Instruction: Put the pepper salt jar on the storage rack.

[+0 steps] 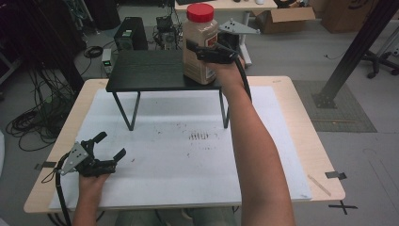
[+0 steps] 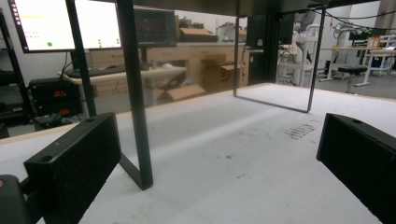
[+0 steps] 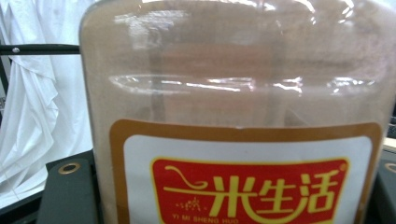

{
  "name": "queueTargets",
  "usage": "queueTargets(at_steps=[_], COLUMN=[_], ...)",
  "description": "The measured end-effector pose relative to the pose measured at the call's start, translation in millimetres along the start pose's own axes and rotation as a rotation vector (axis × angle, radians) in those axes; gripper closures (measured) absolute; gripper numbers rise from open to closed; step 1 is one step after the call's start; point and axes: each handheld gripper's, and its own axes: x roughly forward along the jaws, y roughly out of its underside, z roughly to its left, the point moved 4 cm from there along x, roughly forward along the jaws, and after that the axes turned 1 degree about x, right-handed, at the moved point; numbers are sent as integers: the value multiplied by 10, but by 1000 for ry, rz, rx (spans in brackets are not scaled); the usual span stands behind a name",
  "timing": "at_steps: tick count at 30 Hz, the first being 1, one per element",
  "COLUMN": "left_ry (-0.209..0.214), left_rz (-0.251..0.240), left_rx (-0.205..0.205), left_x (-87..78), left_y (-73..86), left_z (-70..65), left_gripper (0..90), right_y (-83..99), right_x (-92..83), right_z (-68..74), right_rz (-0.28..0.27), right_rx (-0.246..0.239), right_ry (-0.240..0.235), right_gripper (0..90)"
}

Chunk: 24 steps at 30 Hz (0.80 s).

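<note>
A clear jar [image 1: 200, 47] of brownish powder, with a red lid and a red-and-yellow label, stands upright at the right end of a black shelf [image 1: 150, 70]. My right gripper [image 1: 203, 52] reaches it from the near side and is shut on its middle. In the right gripper view the jar [image 3: 243, 93] sits between the two black fingers [image 3: 70, 196], which lie against its sides. My left gripper [image 1: 111, 145] rests low over the white mat at the front left, open, nothing between its fingers. In the left gripper view my left gripper [image 2: 215, 135] faces the shelf's leg [image 2: 135, 93].
The shelf stands on thin black legs at the back of a white mat [image 1: 188, 160] that covers the wooden table [image 1: 301, 117]. Small dark specks mark the mat's middle. Beyond the table are cables, boxes, a desk and a dark post at the right.
</note>
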Motion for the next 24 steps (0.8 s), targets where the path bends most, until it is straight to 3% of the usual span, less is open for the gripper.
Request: queueTargets(at_steps=[8, 24], left_ry=[0, 0], left_rz=[-1, 0], left_rx=[1, -6], left_x=[2, 2], left_y=[-1, 0], left_z=[3, 3], left_gripper=[2, 2], right_y=[-6, 12], right_x=[-10, -78], right_z=[22, 27], right_rz=[1, 19], right_rx=[1, 13], right_ry=[17, 33], right_gripper=[160, 109])
